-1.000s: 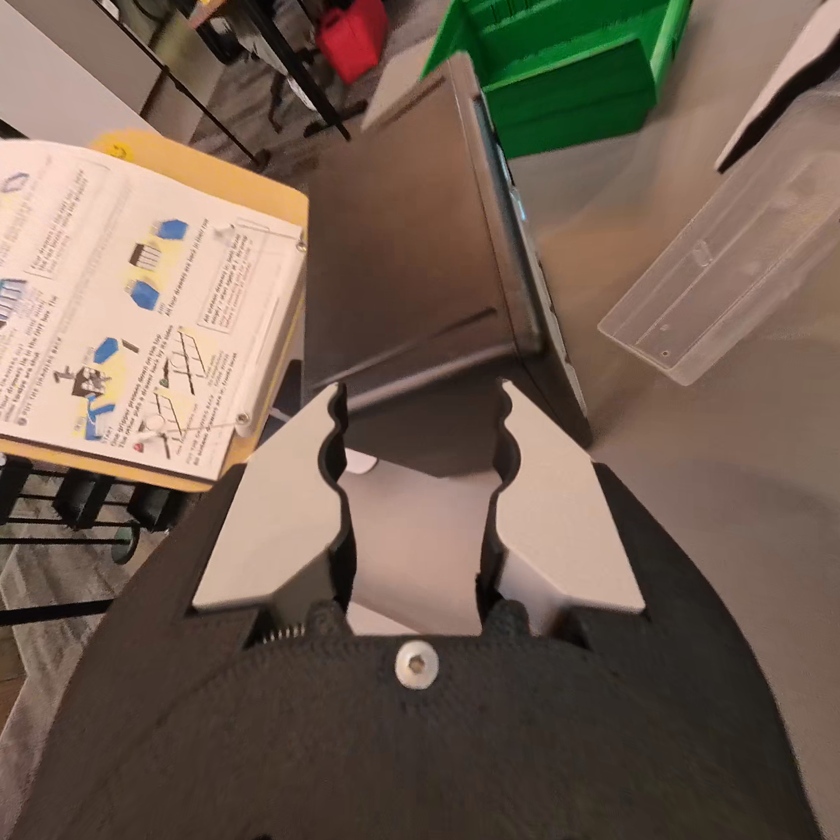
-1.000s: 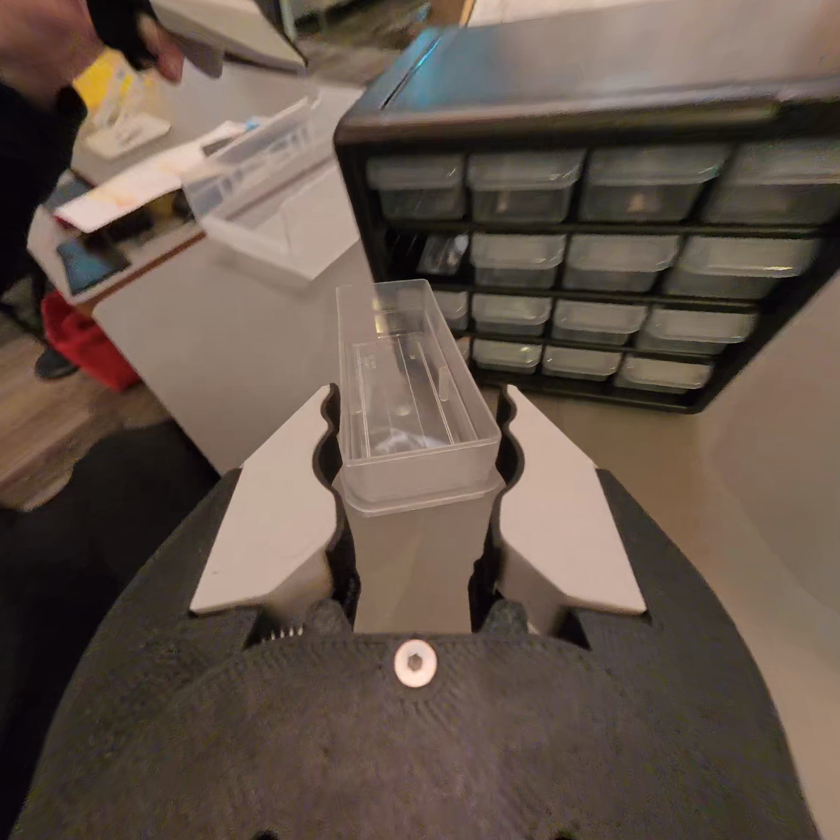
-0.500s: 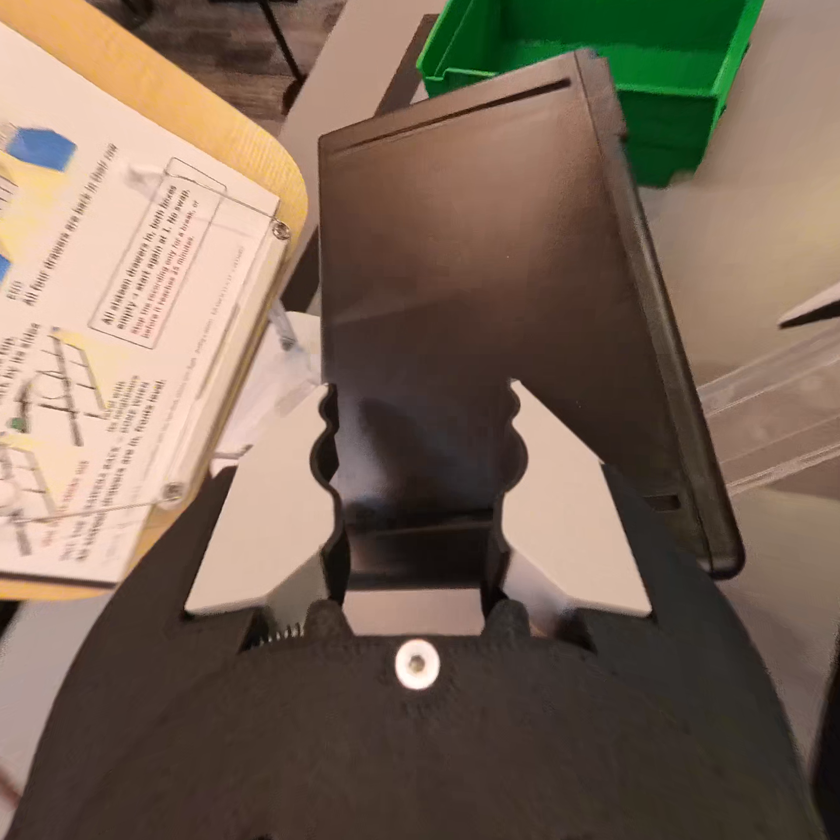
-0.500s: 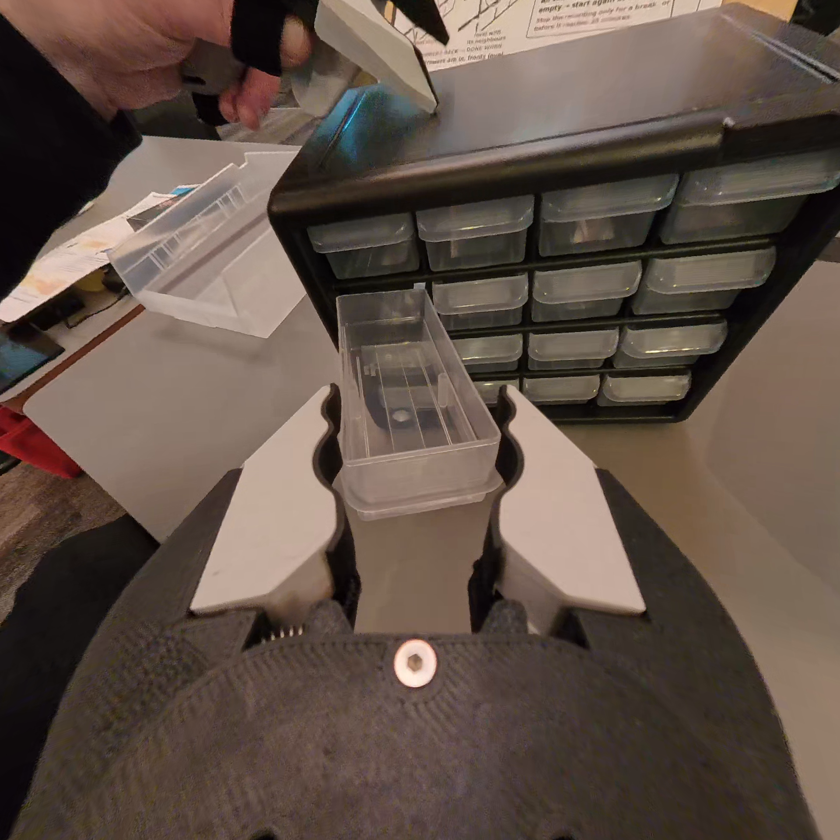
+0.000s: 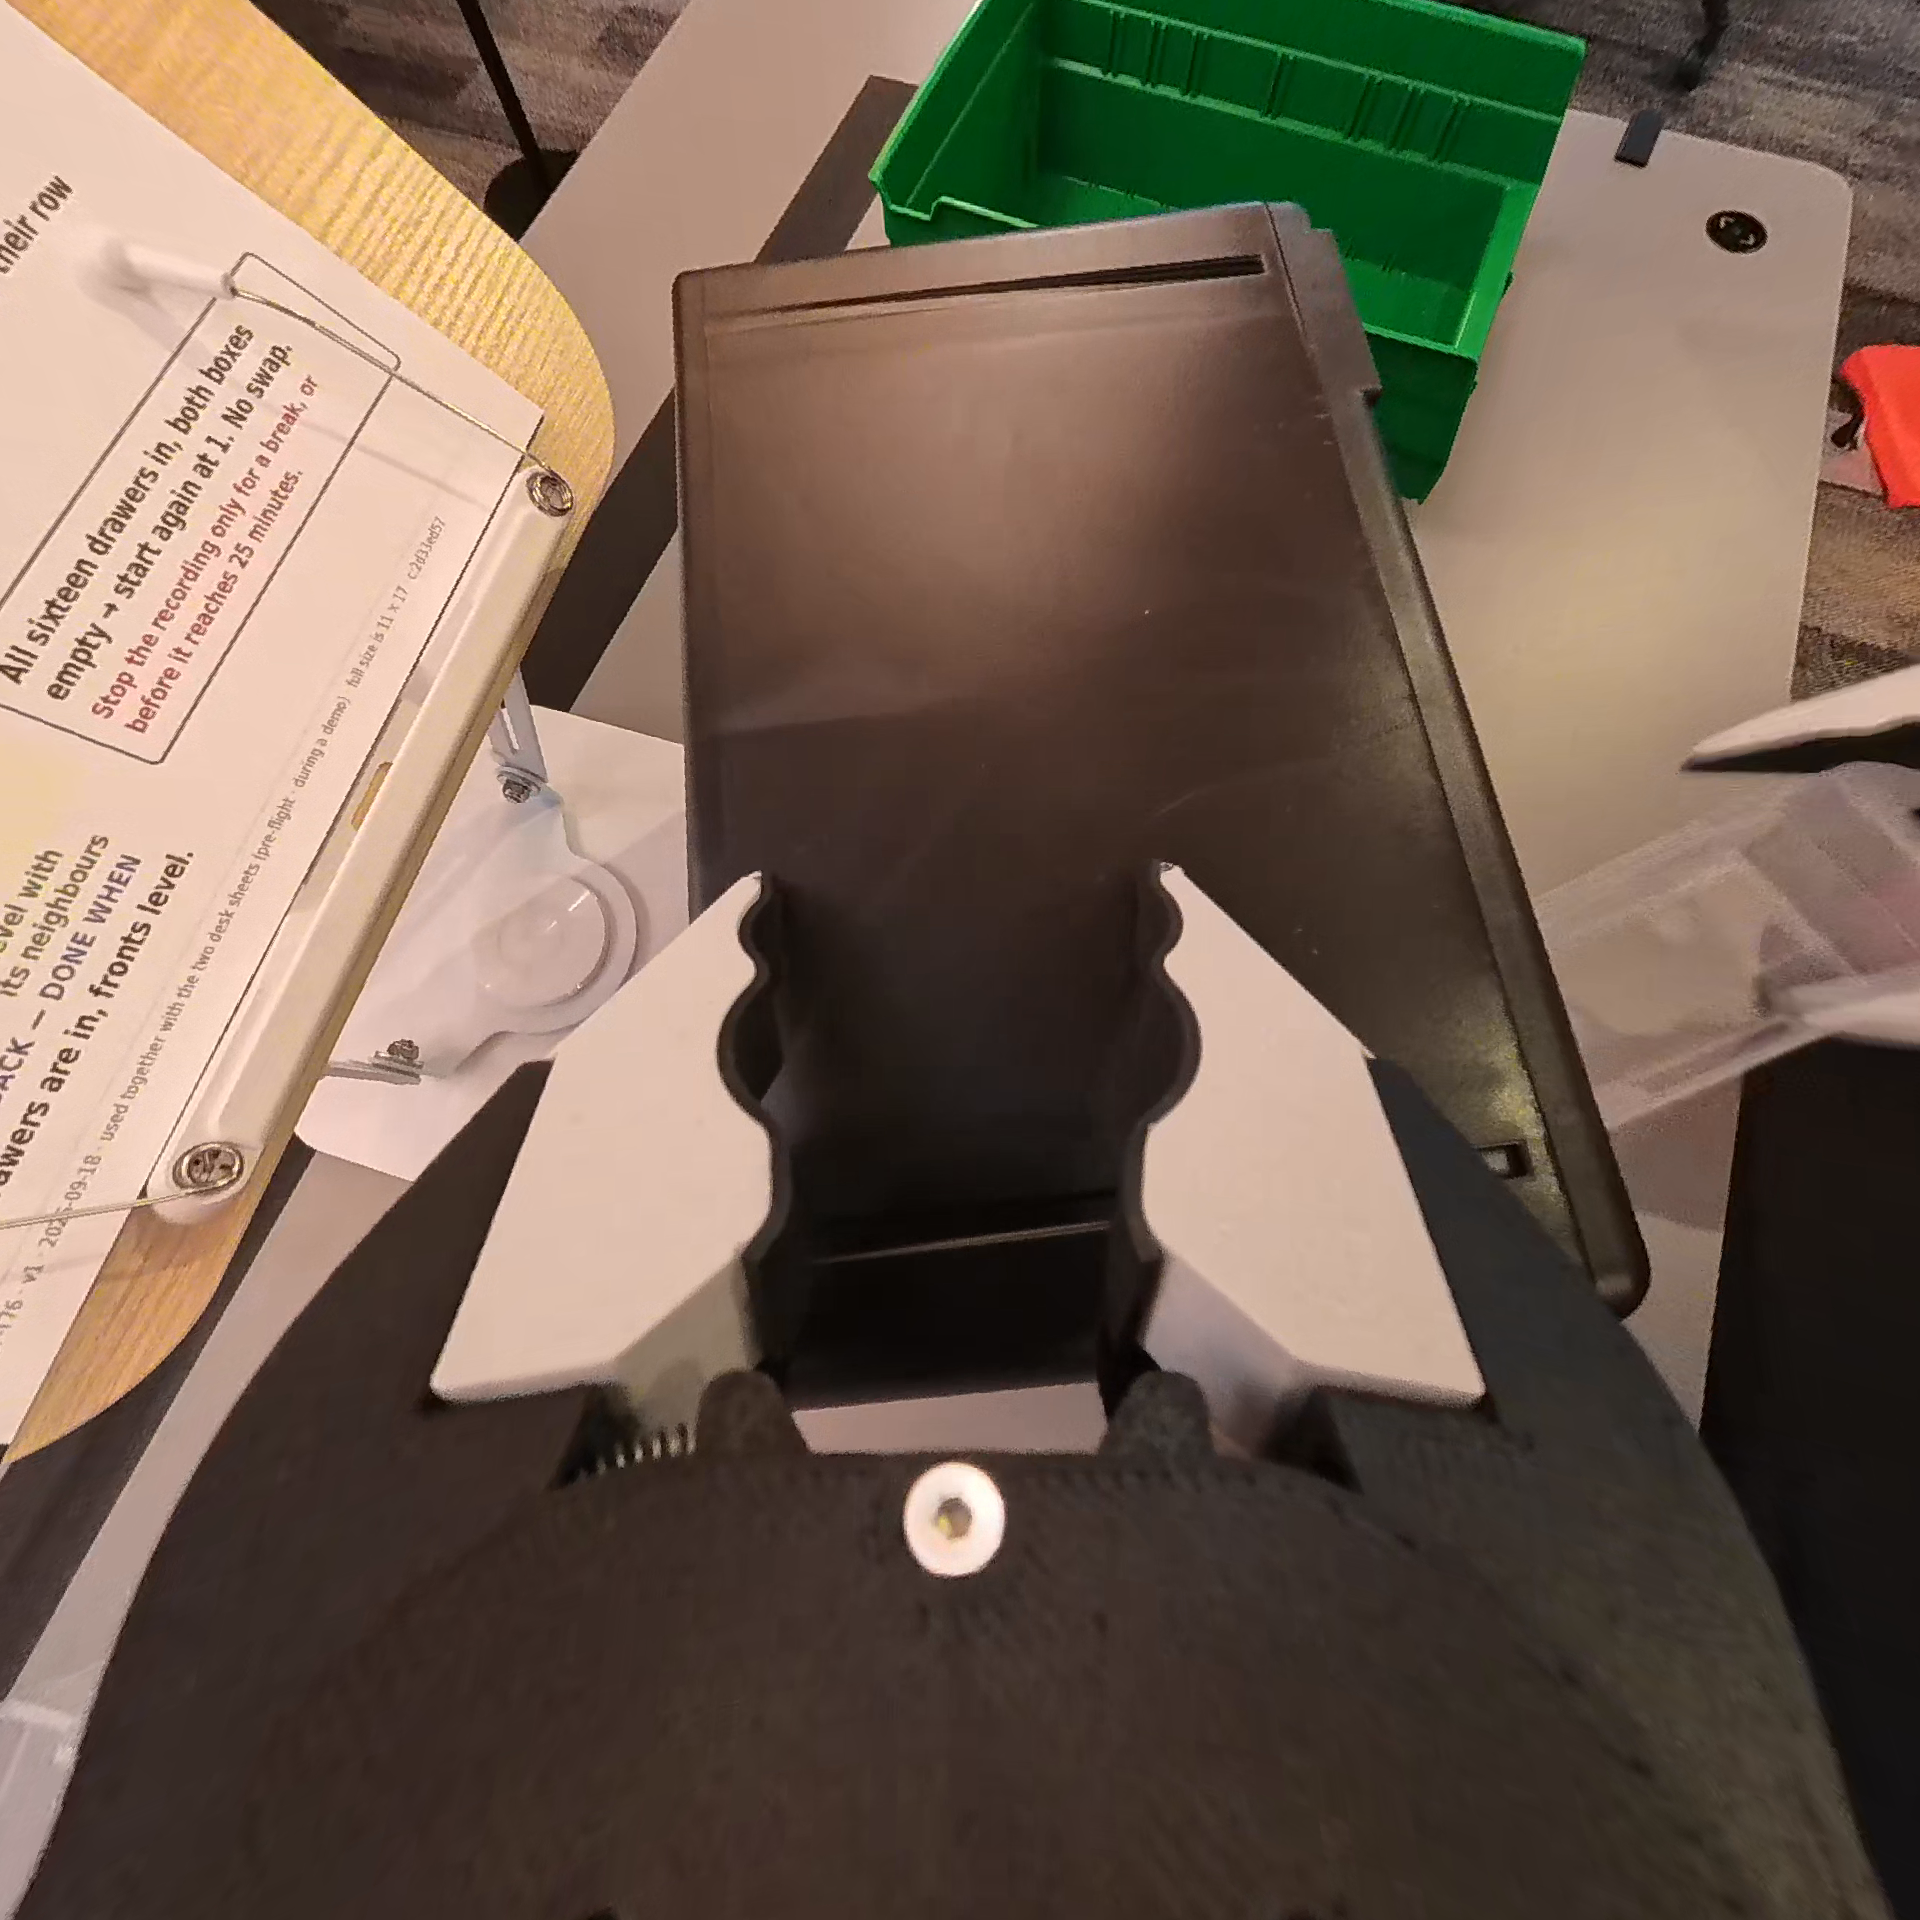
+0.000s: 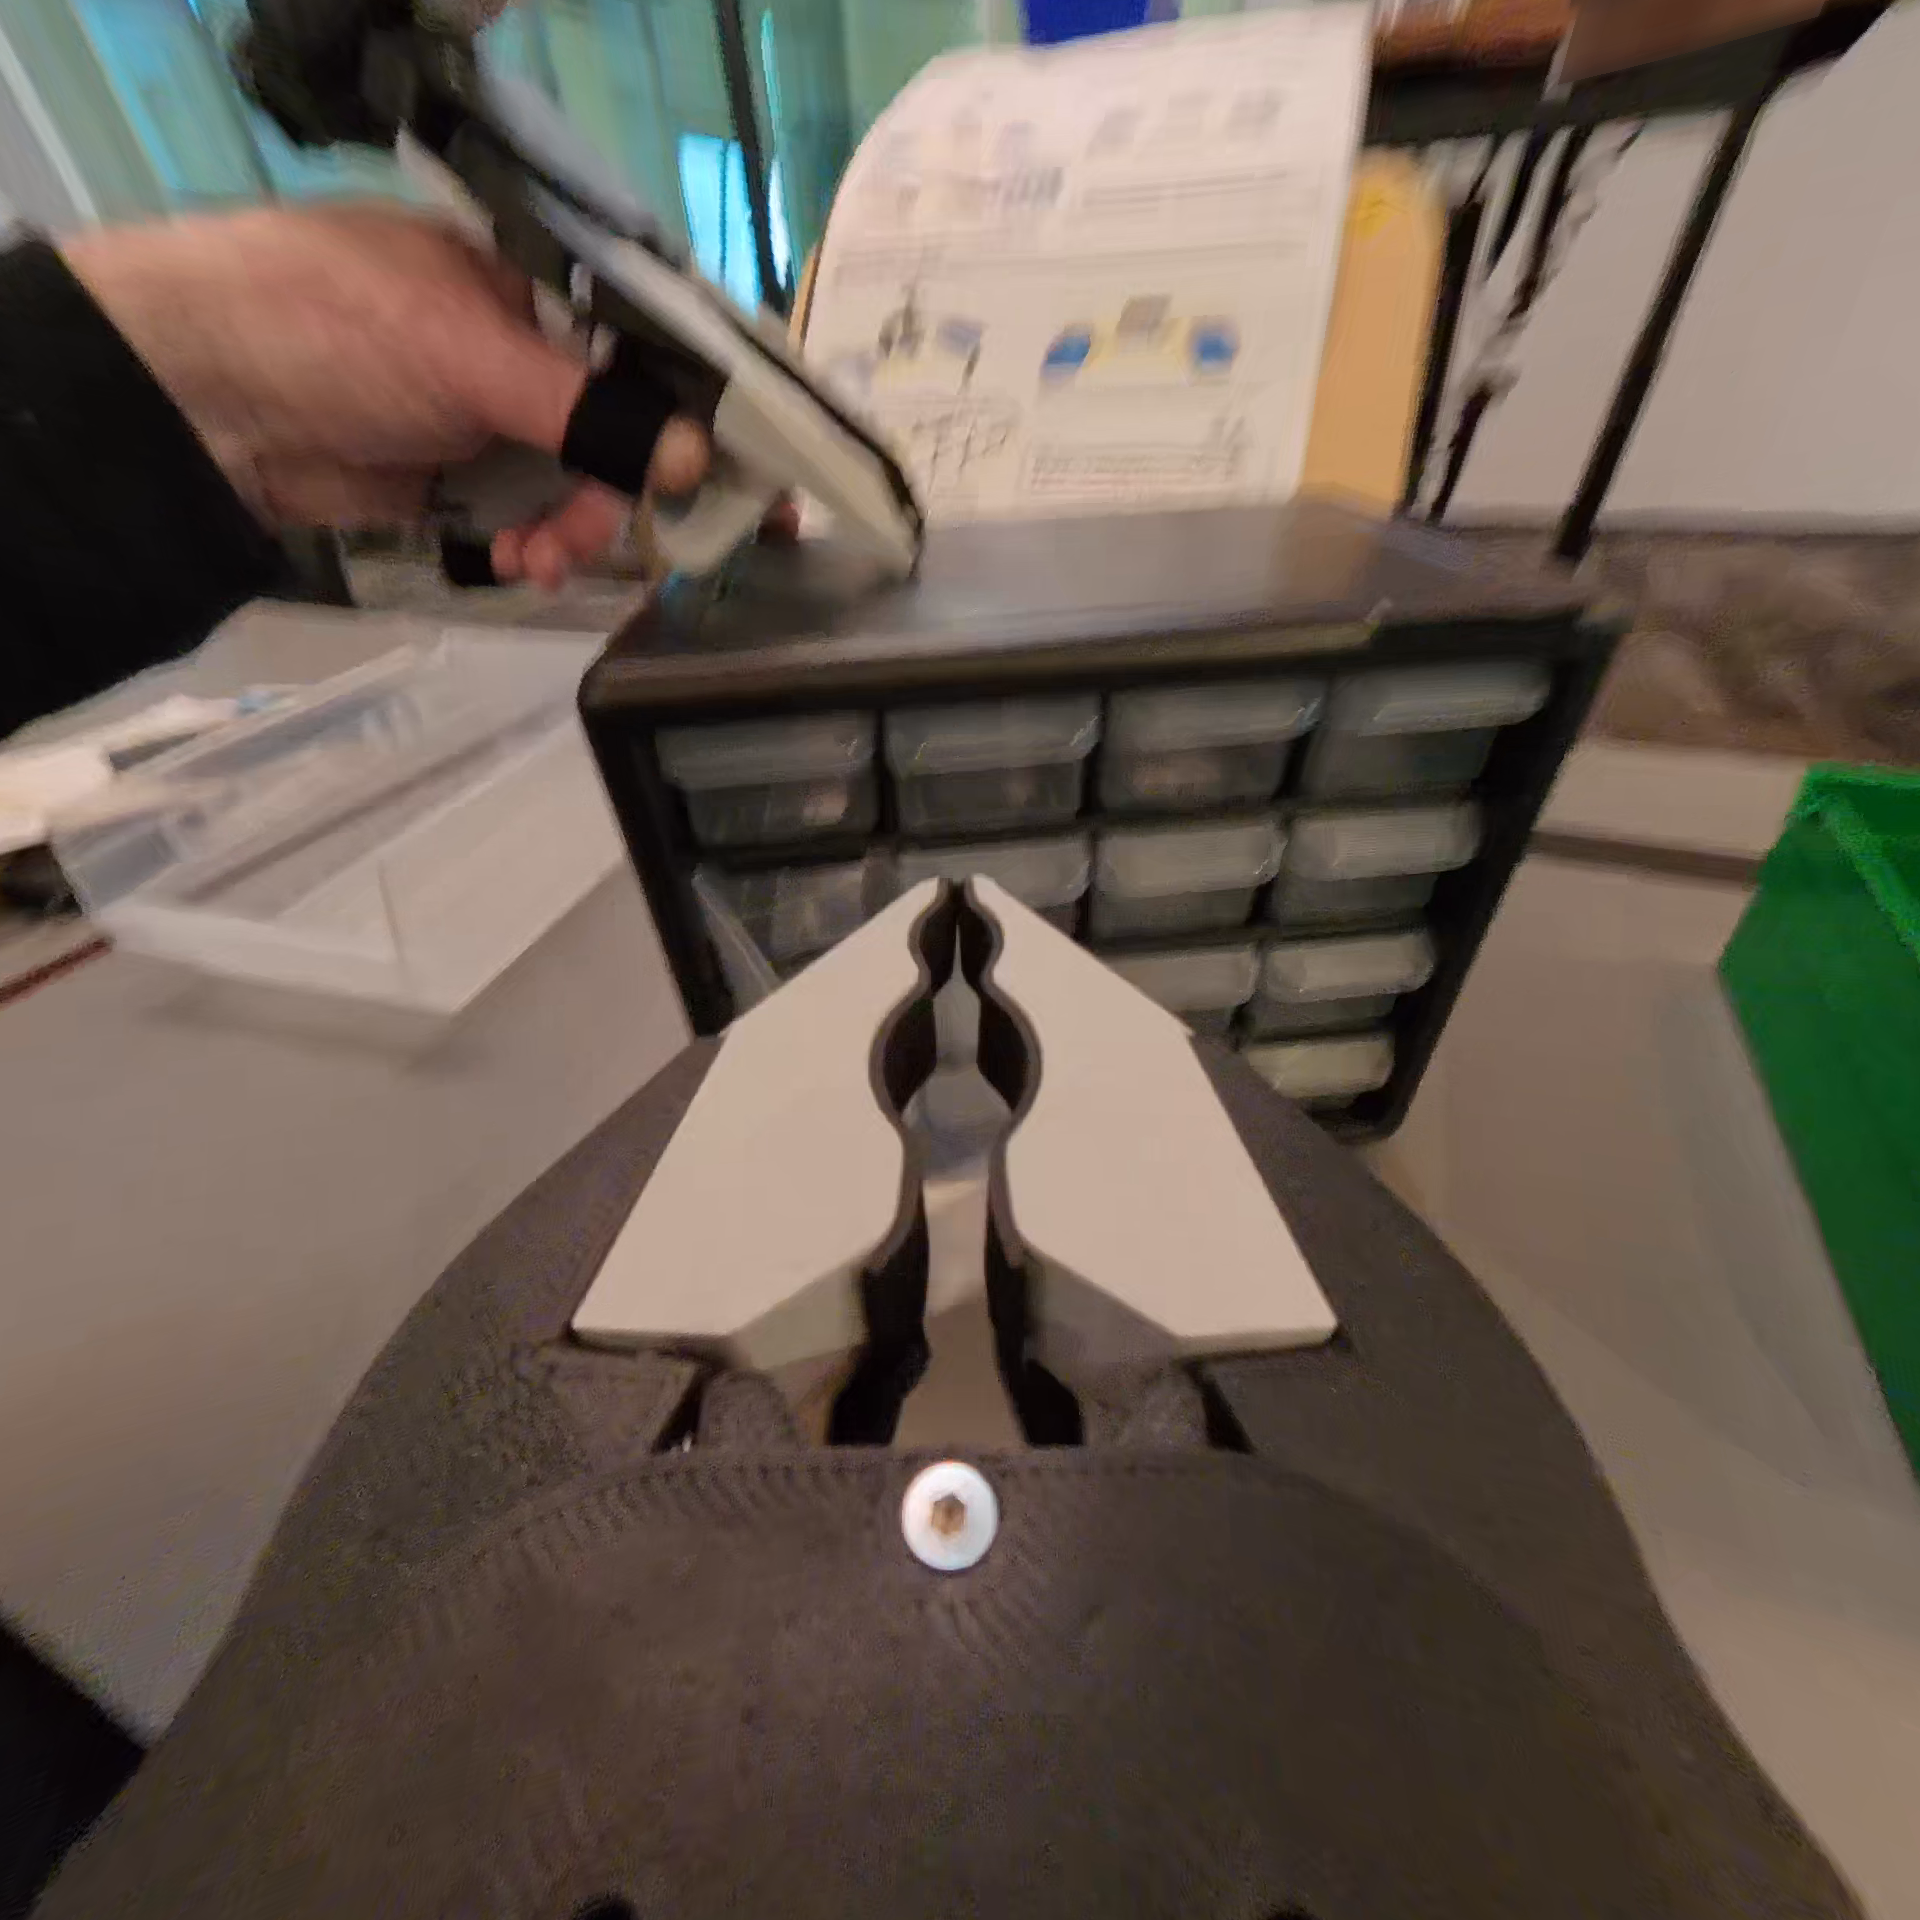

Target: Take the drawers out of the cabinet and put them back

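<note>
Left wrist view. Left tongs (image 5: 956,914): lower centre of frame, tips wide apart, resting over the flat black top of the cabinet (image 5: 1018,582), which fills the middle of the frame; nothing held between them. Printed instruction sheet (image 5: 187,644) in a clear stand on a yellow-wood board (image 5: 436,239), upper left. Green bin (image 5: 1226,135), upper right, behind the cabinet. Grey surface (image 5: 1662,436) at right. At the right edge, the grey tip of the other tool and a blurred clear plastic piece (image 5: 1704,966); what it is cannot be told. The drawer fronts do not show in this view.

Right wrist view, motion-blurred. Right tongs (image 6: 958,888): centre of frame, tips closed together but for a hairline gap; nothing visible between them. Cabinet (image 6: 1091,613) upper centre, its front showing rows of clear drawers (image 6: 1205,743). The slot at the left of the second row, just beside the tong tips, looks darker, but blur and the tongs hide whether a drawer sits in it. Left tongs (image 6: 831,488), upper left, held by a person's hand (image 6: 343,353), tips touching the cabinet top near its left front corner. Clear tray (image 6: 312,821) on the surface (image 6: 260,1195) at left. Instruction sheet (image 6: 1101,260) behind the cabinet. Green bin (image 6: 1839,997) at the right edge.
</note>
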The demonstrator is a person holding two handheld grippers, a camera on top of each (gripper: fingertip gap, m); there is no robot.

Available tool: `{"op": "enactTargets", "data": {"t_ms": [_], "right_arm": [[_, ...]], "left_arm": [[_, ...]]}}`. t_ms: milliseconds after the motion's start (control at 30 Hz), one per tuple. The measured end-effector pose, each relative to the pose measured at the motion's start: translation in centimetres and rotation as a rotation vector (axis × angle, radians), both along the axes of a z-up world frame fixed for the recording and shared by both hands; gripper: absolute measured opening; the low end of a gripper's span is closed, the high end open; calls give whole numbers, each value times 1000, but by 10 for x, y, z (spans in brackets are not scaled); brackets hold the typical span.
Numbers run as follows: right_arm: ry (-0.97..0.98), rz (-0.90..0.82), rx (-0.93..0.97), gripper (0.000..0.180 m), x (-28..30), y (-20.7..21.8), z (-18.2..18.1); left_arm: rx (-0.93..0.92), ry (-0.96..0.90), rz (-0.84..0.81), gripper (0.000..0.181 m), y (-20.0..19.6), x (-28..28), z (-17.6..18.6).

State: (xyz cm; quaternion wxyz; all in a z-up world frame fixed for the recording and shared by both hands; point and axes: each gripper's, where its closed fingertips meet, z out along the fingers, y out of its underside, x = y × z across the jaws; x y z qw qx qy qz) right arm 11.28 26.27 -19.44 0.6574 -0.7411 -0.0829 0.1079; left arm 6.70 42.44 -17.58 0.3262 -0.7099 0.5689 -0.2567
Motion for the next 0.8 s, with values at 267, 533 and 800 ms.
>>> {"op": "enactTargets", "data": {"t_ms": [267, 533, 800], "right_arm": [[181, 125, -223, 0, -20, 17, -78], [64, 132, -234, 46, -6, -1, -61], [26, 278, -326, 114, -54, -53, -84]], "left_arm": [[8, -17, -6, 66, 0, 0, 0], [14, -19, -15, 66, 0, 0, 0], [11, -24, -14, 65, 0, 1, 1]]}}
